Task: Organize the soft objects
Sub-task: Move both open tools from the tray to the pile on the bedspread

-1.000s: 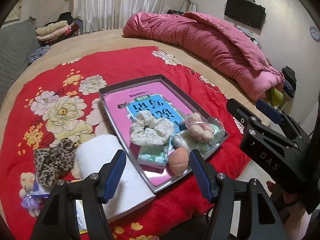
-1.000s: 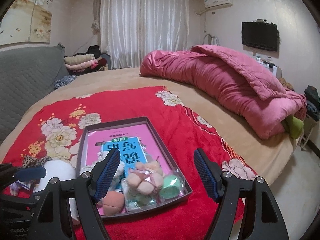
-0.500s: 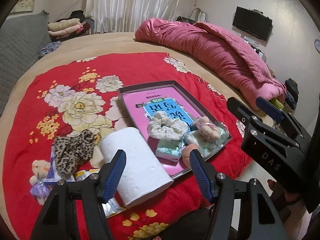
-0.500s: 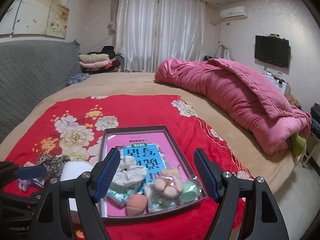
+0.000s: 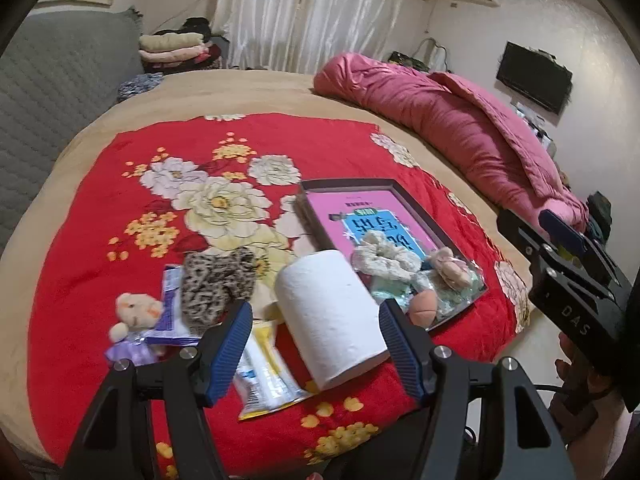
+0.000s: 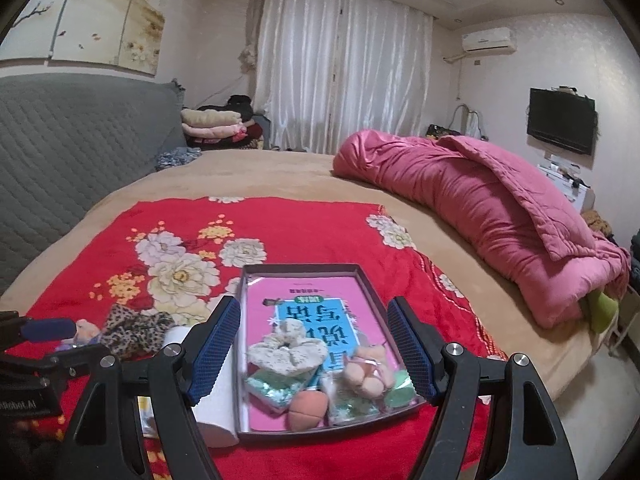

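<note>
Left wrist view shows the left gripper [image 5: 316,344] with fingers wide and empty over the paper roll [image 5: 330,316] (tray [image 5: 404,196] at two o'clock), so close gently around its middle.

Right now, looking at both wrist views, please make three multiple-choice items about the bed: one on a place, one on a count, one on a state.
1. Where does the toilet paper roll lie?
A. inside the tray
B. on the red blanket beside the tray
C. on the pink quilt

2. How many scrunchies show?
A. one
B. two
C. four

3. How do the left tongs stand?
A. open, holding nothing
B. shut on the roll
C. shut on the teddy

Key: B, the roll rests outside the tray; B, the leopard scrunchie and the cream scrunchie; A, nothing sits between the pads.
</note>
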Tool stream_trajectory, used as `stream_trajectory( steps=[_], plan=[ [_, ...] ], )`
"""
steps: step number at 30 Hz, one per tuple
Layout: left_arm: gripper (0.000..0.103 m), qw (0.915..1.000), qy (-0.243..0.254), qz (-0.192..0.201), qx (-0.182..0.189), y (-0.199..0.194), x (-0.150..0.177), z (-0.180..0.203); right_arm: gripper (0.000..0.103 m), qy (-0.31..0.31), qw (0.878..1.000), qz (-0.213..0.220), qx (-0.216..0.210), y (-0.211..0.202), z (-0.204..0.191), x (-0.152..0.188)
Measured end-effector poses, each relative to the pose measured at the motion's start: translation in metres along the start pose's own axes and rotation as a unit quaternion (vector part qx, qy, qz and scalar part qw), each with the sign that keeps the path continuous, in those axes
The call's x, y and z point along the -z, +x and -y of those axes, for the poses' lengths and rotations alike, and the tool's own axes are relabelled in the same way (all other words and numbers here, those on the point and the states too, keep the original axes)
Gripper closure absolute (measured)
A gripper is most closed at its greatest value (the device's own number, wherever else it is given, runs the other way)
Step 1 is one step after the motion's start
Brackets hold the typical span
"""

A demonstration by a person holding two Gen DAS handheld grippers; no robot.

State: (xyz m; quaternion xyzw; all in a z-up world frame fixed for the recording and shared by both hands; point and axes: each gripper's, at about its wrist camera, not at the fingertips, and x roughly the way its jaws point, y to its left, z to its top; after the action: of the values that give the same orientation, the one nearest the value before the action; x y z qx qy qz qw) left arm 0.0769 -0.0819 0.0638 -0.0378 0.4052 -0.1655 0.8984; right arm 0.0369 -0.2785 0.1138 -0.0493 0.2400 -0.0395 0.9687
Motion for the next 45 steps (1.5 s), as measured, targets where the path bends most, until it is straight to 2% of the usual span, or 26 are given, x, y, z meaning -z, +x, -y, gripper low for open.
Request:
stream_trajectory(
  steps=[12, 17, 23, 29, 33, 37, 45],
  plan=[
    [0.038, 0.9989, -0.031, 0.016, -0.031, -0.032, 0.012, -0.037, 0.026, -0.013, 0.998, -0.003, -0.064, -0.018, -0.047, -0.003],
    [0.038, 0.9984, -0.04, 0.016, -0.036, -0.036, 0.019, -0.051, 0.026, -0.039, 0.996, -0.009, -0.086, -0.022, -0.07, 0.001],
    [0.038, 0.9948, -0.079, 0.019, -0.062, -0.039, 0.022, -0.087, 0.026, -0.059, 0.992, -0.019, -0.113, -0.022, -0.092, 0.008],
    [0.038, 0.9869, -0.123, 0.015, -0.104, -0.038, 0.031, -0.134, 0.026, -0.074, 0.983, -0.047, -0.161, -0.016, -0.119, 0.024],
    [0.038, 0.982, -0.147, 0.007, -0.118, -0.033, 0.04, -0.16, 0.026, -0.086, 0.976, -0.077, -0.187, -0.004, -0.141, 0.037],
    [0.038, 0.9808, -0.151, -0.007, -0.123, -0.023, 0.049, -0.171, 0.026, -0.103, 0.967, -0.112, -0.204, 0.013, -0.165, 0.057],
    [0.038, 0.9824, -0.141, -0.033, -0.118, 0.002, 0.059, -0.171, 0.026, -0.125, 0.958, -0.15, -0.212, 0.044, -0.191, 0.08]
  ],
)
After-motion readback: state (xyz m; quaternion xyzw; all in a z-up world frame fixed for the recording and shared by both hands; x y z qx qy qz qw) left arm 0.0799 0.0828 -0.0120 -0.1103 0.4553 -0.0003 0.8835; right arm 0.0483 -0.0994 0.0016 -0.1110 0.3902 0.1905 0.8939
